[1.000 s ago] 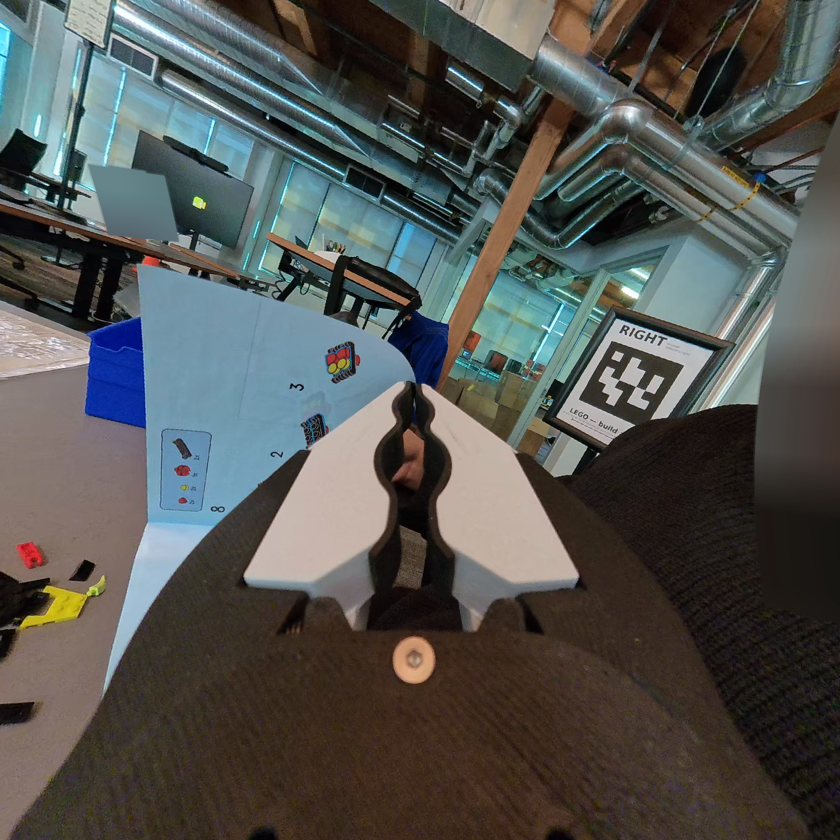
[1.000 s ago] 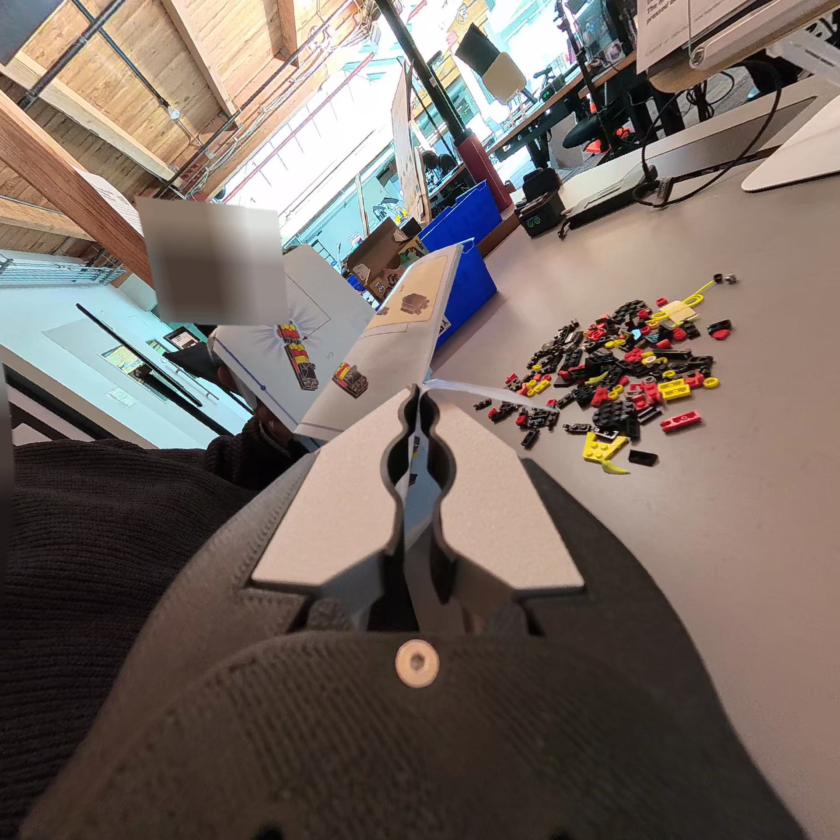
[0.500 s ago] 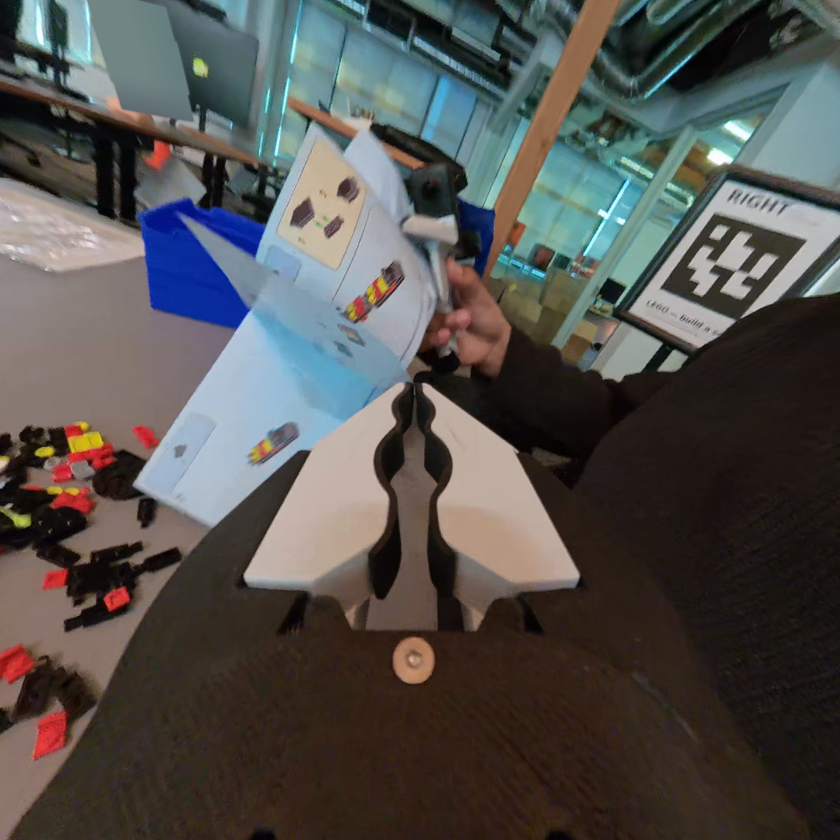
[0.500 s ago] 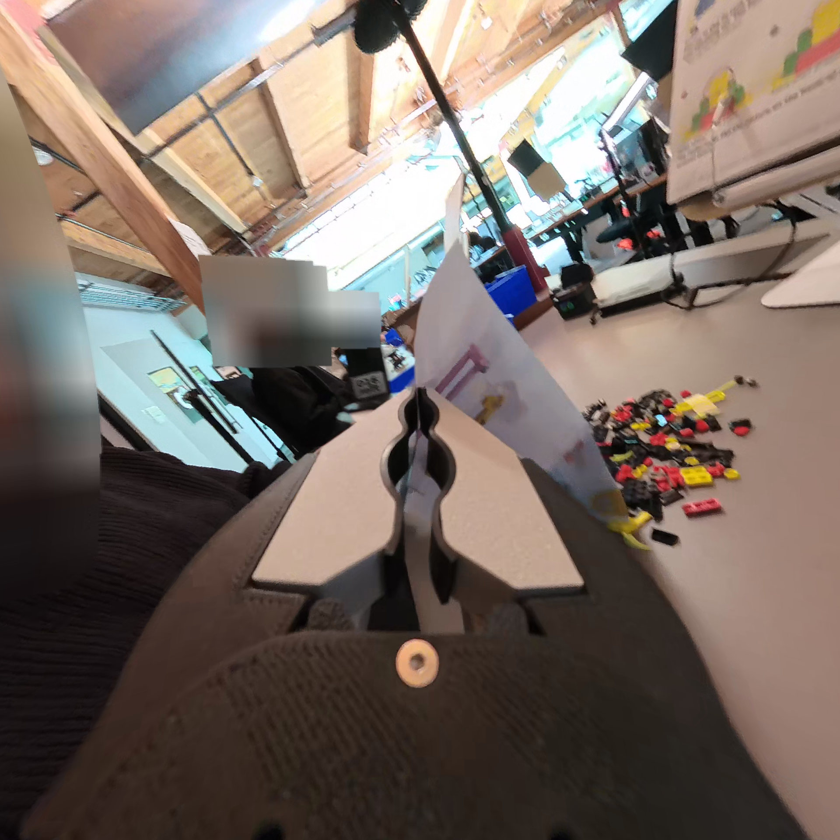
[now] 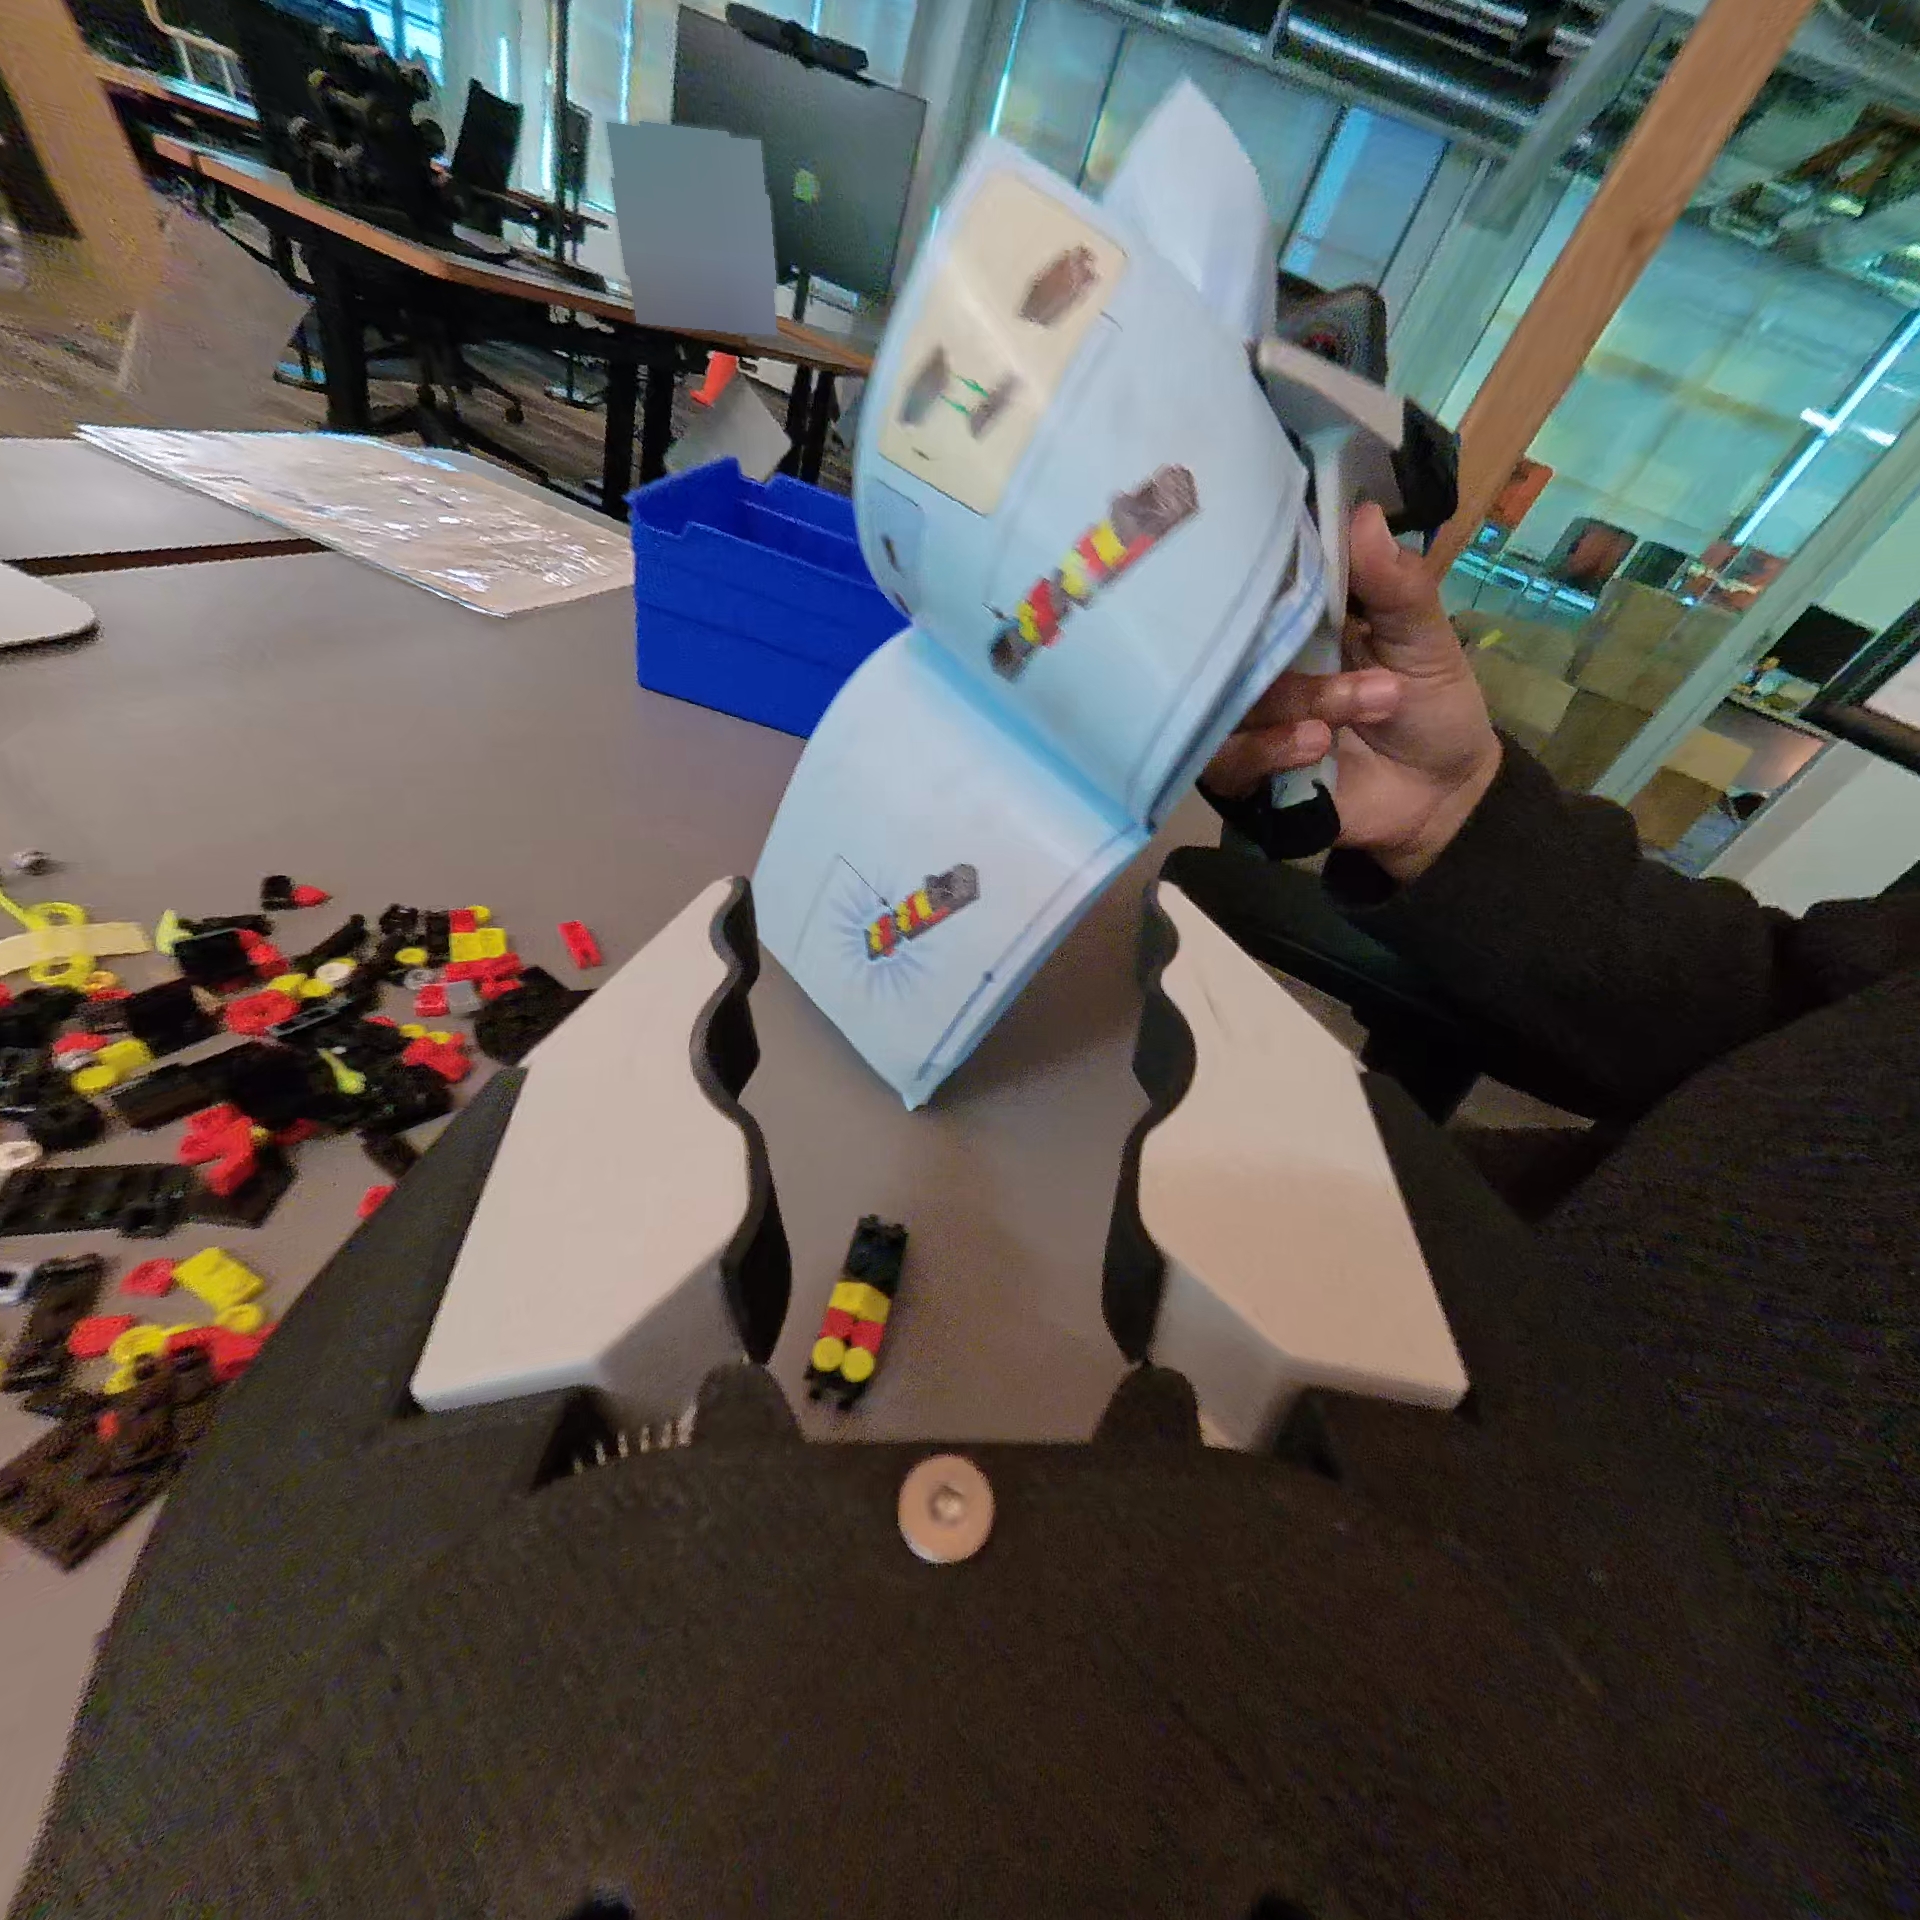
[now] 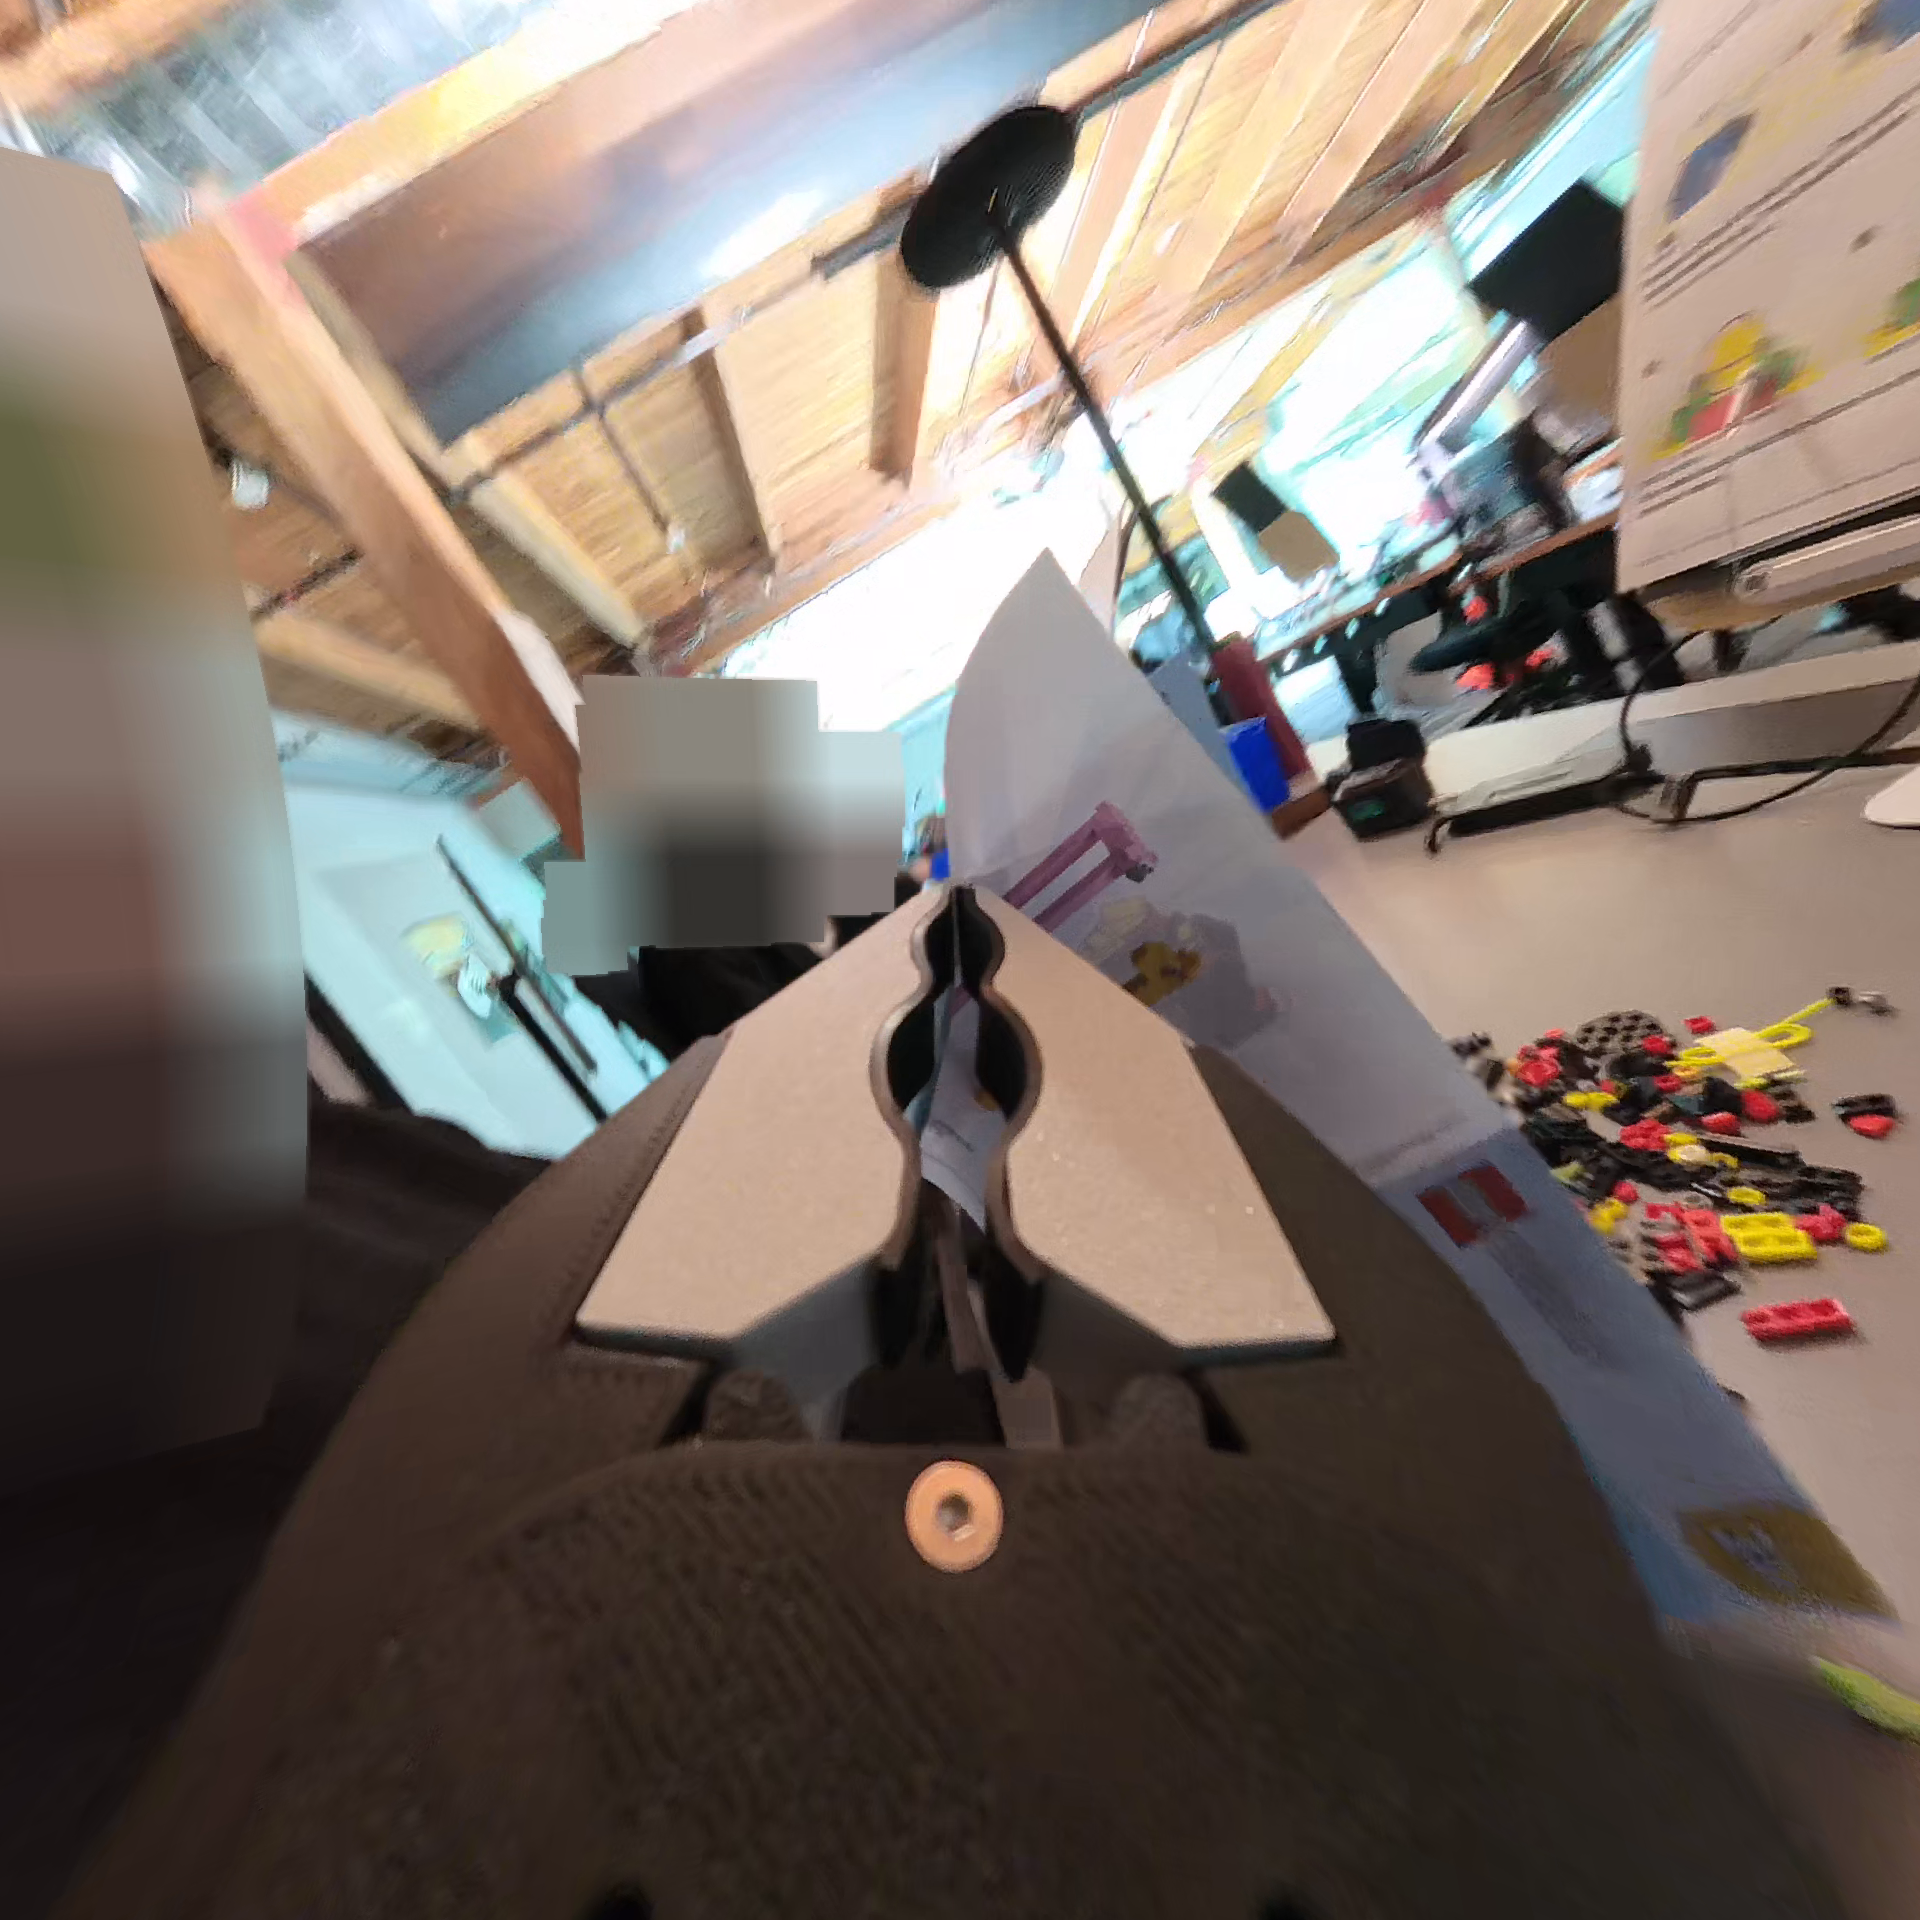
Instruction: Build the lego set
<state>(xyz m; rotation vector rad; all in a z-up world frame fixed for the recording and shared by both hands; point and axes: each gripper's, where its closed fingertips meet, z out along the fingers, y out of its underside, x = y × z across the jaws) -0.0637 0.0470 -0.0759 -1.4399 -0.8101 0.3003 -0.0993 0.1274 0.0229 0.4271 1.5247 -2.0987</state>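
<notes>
Here, in the left wrist view, the left gripper (image 5: 940, 914) stands released, its two grey fingers (image 5: 623, 1143) spread wide with nothing between the pads. A small built strip of black, yellow and red bricks (image 5: 858, 1311) lies on the grey table (image 5: 416, 727) in the gap between the fingers, close to their roots and nearer the left one, touching neither. Past the fingertips the pale blue instruction booklet (image 5: 1039, 675) is lifted off the table and hangs open; its lower corner dips between the two tips. To its right, a hand (image 5: 1392, 707) grips the right gripper's handle at the booklet's far edge. Left of the left finger lies the loose pile of bricks (image 5: 208, 1070), black, red and yellow, near the finger but apart from it. A blue bin (image 5: 748, 592) sits beyond the tips, behind the booklet; bare table lies between it and the fingers. In the right wrist view, which is blurred, the right gripper (image 6: 954, 904) is clenched on the booklet (image 6: 1195, 935), whose sheet passes through the slit between the fingers and fans out to their right. Farther right, beyond the page's edge, the brick pile (image 6: 1704, 1153) rests on open table. The booklet's pages carry printed pictures of brick models.
</notes>
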